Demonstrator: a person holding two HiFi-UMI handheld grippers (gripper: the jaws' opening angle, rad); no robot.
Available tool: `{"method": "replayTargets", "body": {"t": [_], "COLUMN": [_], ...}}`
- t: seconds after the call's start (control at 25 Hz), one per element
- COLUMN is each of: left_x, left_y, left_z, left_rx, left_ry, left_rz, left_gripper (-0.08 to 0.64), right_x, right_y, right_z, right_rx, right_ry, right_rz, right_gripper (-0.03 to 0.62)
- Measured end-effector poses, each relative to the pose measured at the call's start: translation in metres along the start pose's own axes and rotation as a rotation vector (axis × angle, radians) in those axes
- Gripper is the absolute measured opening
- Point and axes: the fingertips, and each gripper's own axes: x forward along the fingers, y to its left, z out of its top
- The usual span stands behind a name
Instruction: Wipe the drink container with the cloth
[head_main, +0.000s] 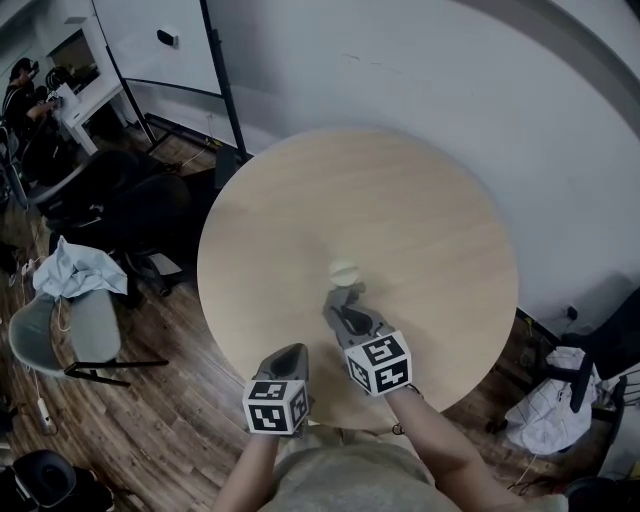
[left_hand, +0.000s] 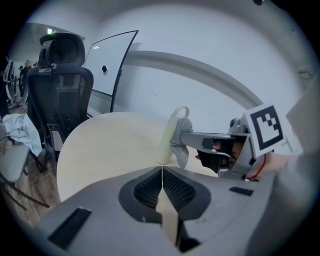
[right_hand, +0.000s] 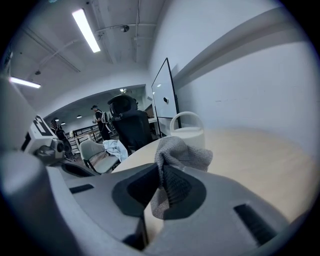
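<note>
The container (head_main: 343, 272) is standing upright on the round table (head_main: 430, 190), a little toward the person's side, with its loop handle pointing up. The right gripper (head_main: 348, 298) is reaching in from the near edge with its jaws clamped on a grey cloth (right_hand: 180, 154). The cloth is bunching out past the jaw tips, and a loose end is hanging down between them.

From the left gripper's side, the cloth (left_hand: 180, 146) is sitting right against the container (left_hand: 167, 140), on the side facing the person. It is roughly at mid-height, and the two look to be touching. Through the right gripper's own camera, the container (right_hand: 189, 133) is rising just behind the cloth, straight ahead of the jaws.

The left gripper (head_main: 288, 354) is hovering at the near table edge, to the left of the right gripper and apart from the container. Its jaws are pressed together with nothing between them (left_hand: 162, 182).

Beyond the table, a black chair (left_hand: 60, 85) is standing beside a whiteboard (left_hand: 107, 65).
</note>
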Motion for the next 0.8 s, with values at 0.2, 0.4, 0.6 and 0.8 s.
{"method": "replayTargets", "body": {"t": [0.2,0.4,0.6,0.8], "left_x": [0.001,0.003,0.006,0.01], "left_y": [0.001,0.003,0.004,0.004], "left_z": [0.0,-0.001,-0.005,-0.005], "left_rx": [0.004,-0.003,-0.012,-0.019], "left_ry": [0.005,0.009,0.018,0.022], "left_rz": [0.002,0.011,0.014,0.016], "left_gripper": [0.005,0.005,0.005,0.005], "right_x": [0.012,0.02,0.029,0.036], "right_y": [-0.006,-0.013,-0.017,-0.019], "right_z": [-0.019,-0.038,-0.056,-0.075], "right_rx": [0.025,0.053,0.053,0.066], "right_ry": [0.059,0.11,0.163,0.212], "right_rz": [-0.003,-0.002,-0.004,0.007], "right_gripper": [0.014,0.014,0.014,0.014]}}
